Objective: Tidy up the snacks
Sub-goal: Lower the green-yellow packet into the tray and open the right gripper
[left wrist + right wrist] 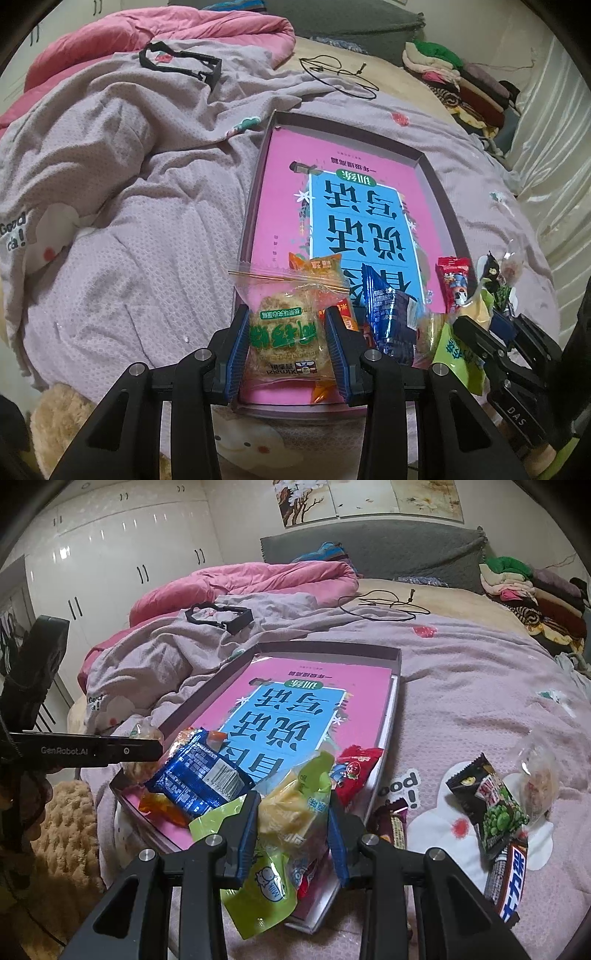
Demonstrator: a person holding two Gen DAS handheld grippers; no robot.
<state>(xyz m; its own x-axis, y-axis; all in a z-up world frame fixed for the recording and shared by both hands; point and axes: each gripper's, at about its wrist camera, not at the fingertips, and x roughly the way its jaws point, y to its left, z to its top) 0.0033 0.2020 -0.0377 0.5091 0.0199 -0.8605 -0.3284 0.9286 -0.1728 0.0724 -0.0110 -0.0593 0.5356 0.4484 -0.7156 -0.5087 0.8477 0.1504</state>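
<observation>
Snacks sit mostly at the near end of a shallow box [439, 206], low centre of both views. Left tool [287, 345], bottom centre of its frame, pinches a clear-wrapped pastry [286, 332] with green lettering; both blue pads press the wrapper sides, packet over the box's near-left corner. Right tool [293, 832], bottom centre of its own frame, pinches a green packet [269, 878] with yellow contents; the packet hangs partly over the box's near rim.

Just beyond, inside the box: a blue foil packet [199, 775] lying on an orange packet [159, 805], and a red packet [354, 771] against the right wall. All rest on a pink book with a blue panel [288, 716] that fills the box floor.

Outside the box, lower right of the right wrist view, on the bed: a dark pea-snack packet [495, 808], a chocolate bar [511, 882] below it, a clear-wrapped item [539, 779] beside it, and a brown bar [393, 823] near the box wall. Contents of the clear one too blurred to name; possibly another pastry.

Mid distance: lilac quilt [122, 206] rumpled at left of the left wrist view, with a black frame-like object [184, 64] on it. Farther back, a pink duvet [110, 33] at upper left, a black cable [340, 74] on tan bedding, folded clothes [458, 81] at upper right. White wardrobes [122, 542] and a grey headboard [376, 550] close the far side.
</observation>
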